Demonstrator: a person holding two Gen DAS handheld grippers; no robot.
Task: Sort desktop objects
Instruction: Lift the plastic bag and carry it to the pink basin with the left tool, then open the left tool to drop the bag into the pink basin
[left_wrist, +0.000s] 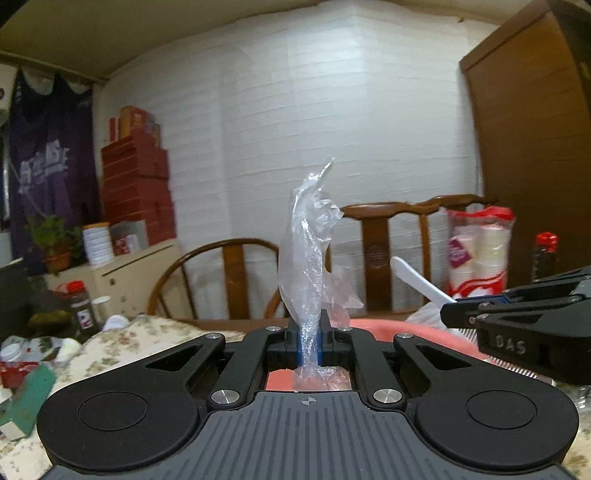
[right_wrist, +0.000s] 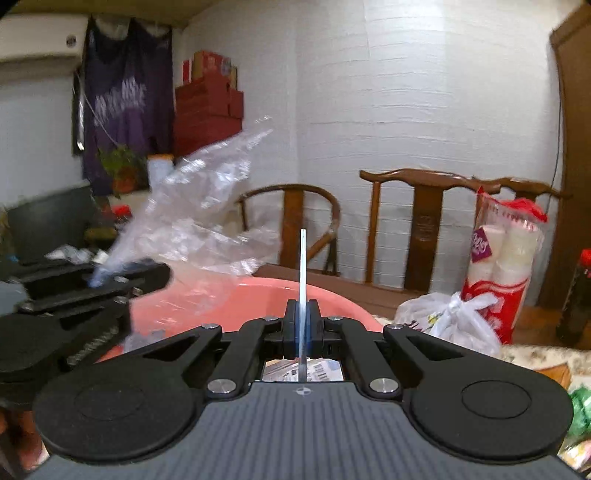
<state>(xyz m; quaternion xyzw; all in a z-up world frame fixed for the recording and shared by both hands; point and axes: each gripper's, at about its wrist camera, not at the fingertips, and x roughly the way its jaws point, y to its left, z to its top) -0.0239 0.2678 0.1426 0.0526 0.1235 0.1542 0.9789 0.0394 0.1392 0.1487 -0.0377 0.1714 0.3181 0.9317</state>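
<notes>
My left gripper (left_wrist: 309, 332) is shut on a crumpled clear plastic wrapper (left_wrist: 310, 258) that stands up from its jaws above a pink basin (left_wrist: 384, 332). The left gripper (right_wrist: 99, 277) and wrapper (right_wrist: 207, 206) also show in the right wrist view, at the left over the basin (right_wrist: 258, 306). My right gripper (right_wrist: 303, 328) is shut on a thin flat white plastic stick (right_wrist: 303, 280), seen edge-on. In the left wrist view the right gripper (left_wrist: 458, 312) enters from the right with the white stick (left_wrist: 421, 280) pointing up-left.
A floral tablecloth (left_wrist: 122, 343) covers the table. A sleeve of paper cups (right_wrist: 506, 266), a knotted white bag (right_wrist: 447, 321) and a dark bottle (left_wrist: 545, 258) stand at the right. Wooden chairs (right_wrist: 424, 229) are behind. Jars and clutter (left_wrist: 81, 306) sit at the left.
</notes>
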